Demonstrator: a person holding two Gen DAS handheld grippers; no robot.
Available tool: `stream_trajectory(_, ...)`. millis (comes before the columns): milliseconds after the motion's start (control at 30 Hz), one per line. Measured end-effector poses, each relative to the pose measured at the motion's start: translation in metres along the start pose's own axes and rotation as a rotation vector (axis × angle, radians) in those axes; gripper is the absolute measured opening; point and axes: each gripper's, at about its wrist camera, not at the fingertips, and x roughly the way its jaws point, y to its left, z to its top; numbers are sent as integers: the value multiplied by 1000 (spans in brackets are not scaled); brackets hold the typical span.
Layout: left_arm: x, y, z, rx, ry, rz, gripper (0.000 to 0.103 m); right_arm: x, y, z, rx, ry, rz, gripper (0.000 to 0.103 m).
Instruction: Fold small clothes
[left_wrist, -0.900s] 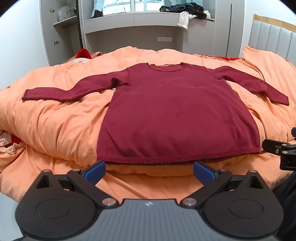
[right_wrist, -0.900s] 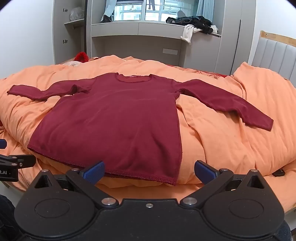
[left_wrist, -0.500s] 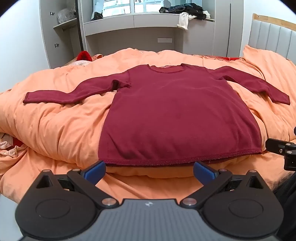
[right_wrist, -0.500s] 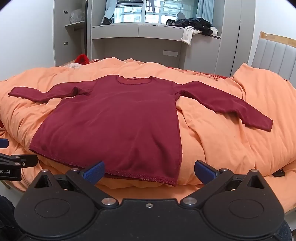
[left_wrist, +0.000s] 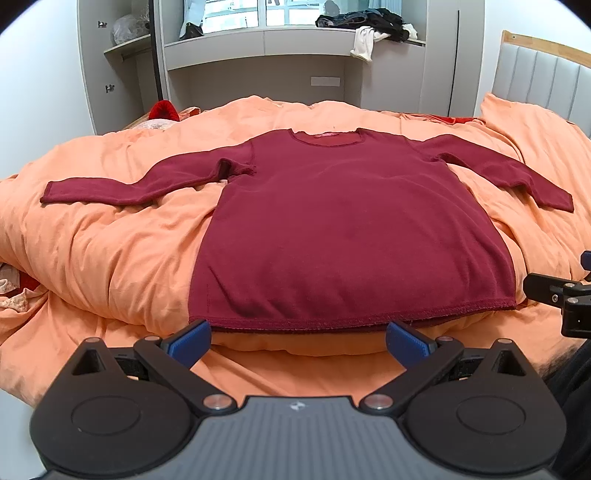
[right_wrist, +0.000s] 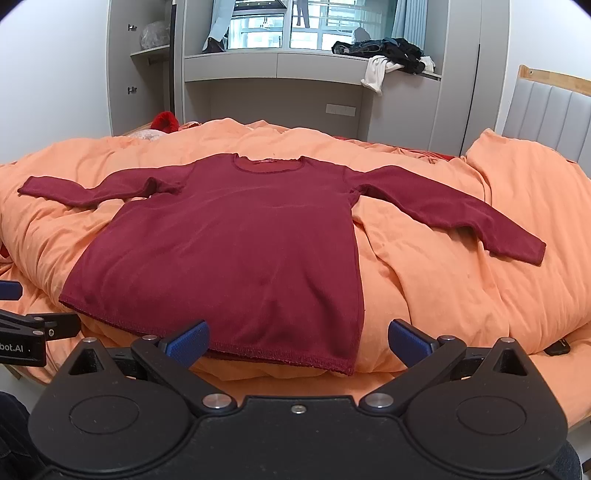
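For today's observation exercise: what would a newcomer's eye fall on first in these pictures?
A dark red long-sleeved top lies flat, sleeves spread, in the middle of an orange duvet. The open left gripper and right gripper hover just short of its hem.

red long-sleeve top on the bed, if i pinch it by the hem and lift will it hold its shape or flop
Probably flop: the red long-sleeve top drapes over every bump of the orange duvet. Its sleeves would likely trail and drag, since both lie spread wide. The soft bedding may give under a pinch, so the hem could bunch.
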Motion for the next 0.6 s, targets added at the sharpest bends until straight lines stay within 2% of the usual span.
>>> stream_trajectory(600,0,-1,1,-3,-2,-5,103,-4,3,4,-5,-11,4,103)
